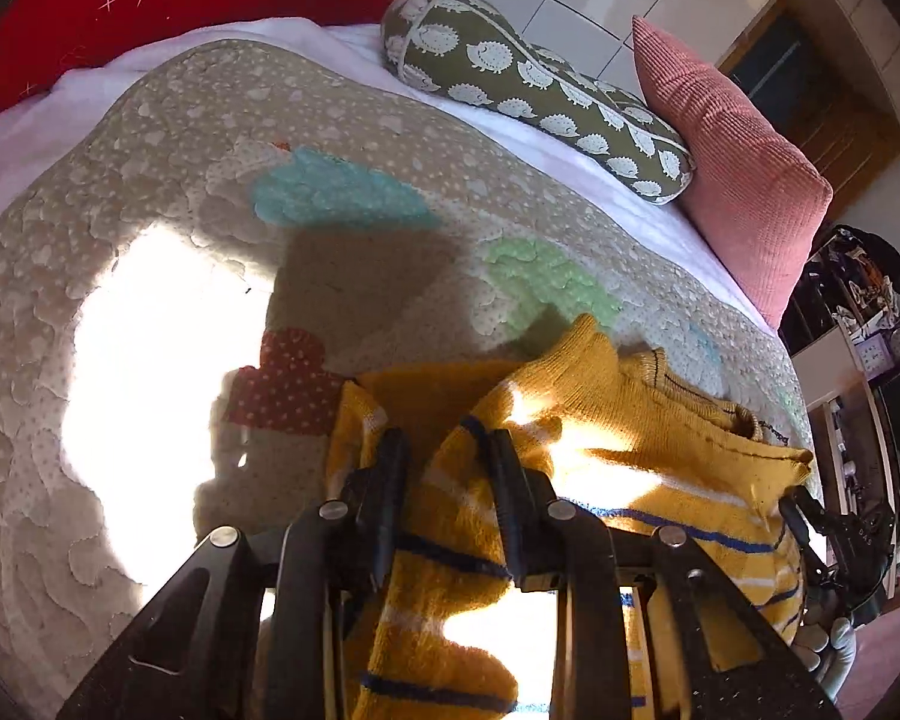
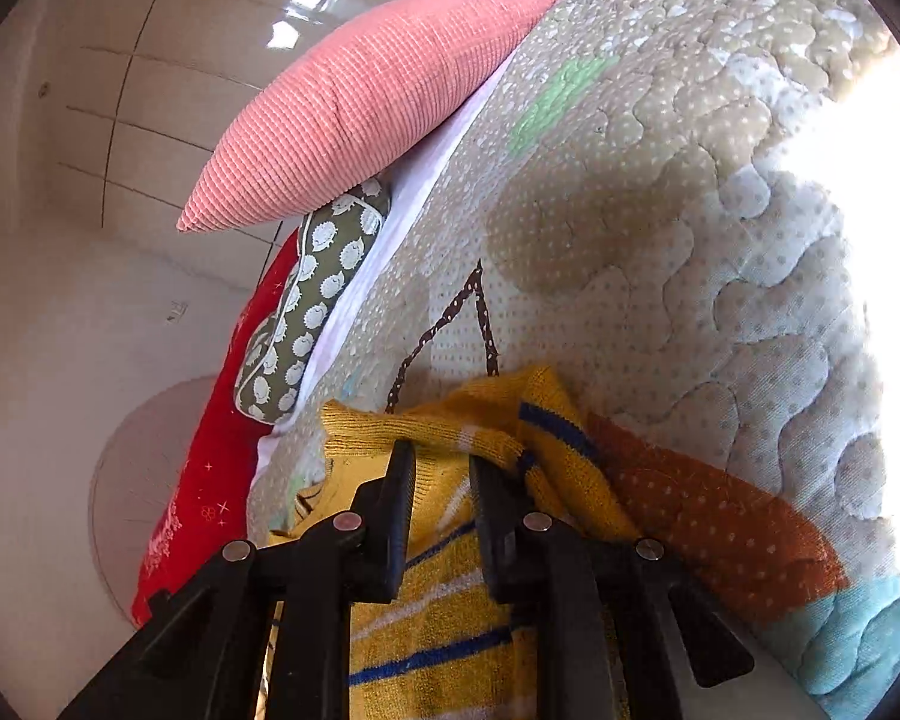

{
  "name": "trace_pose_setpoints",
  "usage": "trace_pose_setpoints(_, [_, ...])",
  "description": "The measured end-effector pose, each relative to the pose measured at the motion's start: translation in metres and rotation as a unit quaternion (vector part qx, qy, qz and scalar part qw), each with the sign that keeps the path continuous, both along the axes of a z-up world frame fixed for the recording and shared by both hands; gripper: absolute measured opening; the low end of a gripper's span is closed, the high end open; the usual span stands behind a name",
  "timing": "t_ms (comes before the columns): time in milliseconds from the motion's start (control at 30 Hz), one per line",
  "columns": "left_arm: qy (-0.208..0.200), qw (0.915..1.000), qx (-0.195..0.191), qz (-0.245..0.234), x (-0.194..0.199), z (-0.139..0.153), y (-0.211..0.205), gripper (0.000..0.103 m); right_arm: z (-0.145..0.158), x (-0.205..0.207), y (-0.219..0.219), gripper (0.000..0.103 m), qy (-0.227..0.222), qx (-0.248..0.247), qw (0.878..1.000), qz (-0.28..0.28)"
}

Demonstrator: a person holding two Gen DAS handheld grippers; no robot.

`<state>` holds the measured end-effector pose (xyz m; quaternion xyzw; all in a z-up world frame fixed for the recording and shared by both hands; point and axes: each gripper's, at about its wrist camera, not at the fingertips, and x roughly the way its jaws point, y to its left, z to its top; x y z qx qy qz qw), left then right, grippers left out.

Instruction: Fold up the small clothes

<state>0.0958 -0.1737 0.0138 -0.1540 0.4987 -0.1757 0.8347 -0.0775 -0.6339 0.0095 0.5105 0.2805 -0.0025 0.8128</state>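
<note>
Both your hand-held grippers, left (image 1: 444,450) and right (image 2: 441,462), pinch the yellow striped sweater (image 1: 630,438); its body trails toward 3 o'clock of the left one across the quilt (image 1: 150,180).

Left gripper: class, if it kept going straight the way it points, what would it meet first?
The left gripper already has the yellow striped sweater bunched between its fingers, so it would push into that knit first, and probably the quilt beneath; depth is unclear.

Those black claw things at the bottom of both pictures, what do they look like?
Both the left gripper and the right gripper are matte black, each with two flat, narrow fingers on angular linkage arms joined by round silver pins. No cables, markings or sleeves show.
</note>
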Motion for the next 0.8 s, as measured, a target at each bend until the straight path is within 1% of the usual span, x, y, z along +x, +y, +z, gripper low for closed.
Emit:
trace_pose_setpoints(33, [0.004, 0.9999, -0.009, 0.005, -0.007, 0.007, 0.008, 0.027, 0.002, -0.001, -0.003, 0.017, 0.008, 0.011, 1.0, 0.002])
trace_pose_setpoints(67, [0.003, 0.9999, -0.012, 0.009, -0.015, 0.016, 0.016, 0.028, 0.008, -0.003, -0.004, 0.019, 0.021, 0.005, 1.0, 0.0])
trace_pose_setpoints(100, [-0.002, 0.9999, -0.008, 0.011, -0.026, 0.026, 0.024, 0.032, 0.019, -0.007, -0.002, 0.02, 0.028, -0.02, 0.999, 0.0])
trace_pose_setpoints(167, [-0.021, 0.9997, -0.004, 0.014, -0.051, 0.044, 0.043, 0.042, 0.045, -0.017, 0.013, 0.027, 0.031, -0.089, 0.995, 0.016])
trace_pose_setpoints(200, [-0.028, 0.9994, 0.0, 0.02, -0.066, 0.05, 0.054, 0.052, 0.053, -0.024, 0.02, 0.033, 0.032, -0.112, 0.993, 0.025])
trace_pose_setpoints(233, [-0.033, 0.999, 0.009, 0.03, -0.082, 0.055, 0.065, 0.058, 0.059, -0.035, 0.027, 0.035, 0.034, -0.133, 0.99, 0.034])
trace_pose_setpoints(300, [-0.041, 0.9971, 0.041, 0.05, -0.118, 0.059, 0.083, 0.059, 0.065, -0.054, 0.045, 0.035, 0.038, -0.169, 0.984, 0.052])
trace_pose_setpoints(367, [-0.056, 0.9934, 0.078, 0.063, -0.156, 0.06, 0.097, 0.059, 0.065, -0.068, 0.066, 0.035, 0.052, -0.2, 0.976, 0.068])
trace_pose_setpoints(400, [-0.061, 0.9915, 0.091, 0.07, -0.176, 0.059, 0.103, 0.061, 0.065, -0.073, 0.077, 0.035, 0.056, -0.212, 0.972, 0.08])
trace_pose_setpoints(433, [-0.062, 0.9905, 0.096, 0.077, -0.193, 0.057, 0.109, 0.065, 0.066, -0.076, 0.09, 0.035, 0.064, -0.229, 0.967, 0.092])
trace_pose_setpoints(500, [-0.054, 0.9911, 0.079, 0.094, -0.223, 0.049, 0.12, 0.067, 0.067, -0.072, 0.118, 0.035, 0.075, -0.266, 0.954, 0.114])
trace_pose_setpoints(567, [-0.037, 0.9914, 0.066, 0.107, -0.245, 0.041, 0.127, 0.067, 0.064, -0.06, 0.148, 0.035, 0.081, -0.287, 0.945, 0.136])
trace_pose_setpoints(633, [-0.028, 0.993, 0.074, 0.088, -0.256, 0.036, 0.125, 0.067, 0.056, -0.043, 0.179, 0.035, 0.08, -0.283, 0.943, 0.155])
trace_pose_setpoints(700, [-0.032, 0.9931, 0.078, 0.082, -0.264, 0.038, 0.126, 0.067, 0.046, -0.031, 0.211, 0.035, 0.079, -0.283, 0.94, 0.175])
trace_pose_setpoints(767, [-0.039, 0.9936, 0.066, 0.082, -0.271, 0.042, 0.133, 0.067, 0.034, -0.023, 0.251, 0.036, 0.08, -0.277, 0.936, 0.201])
trace_pose_setpoints(800, [-0.04, 0.994, 0.059, 0.082, -0.273, 0.043, 0.138, 0.067, 0.03, -0.025, 0.27, 0.037, 0.079, -0.285, 0.932, 0.209])
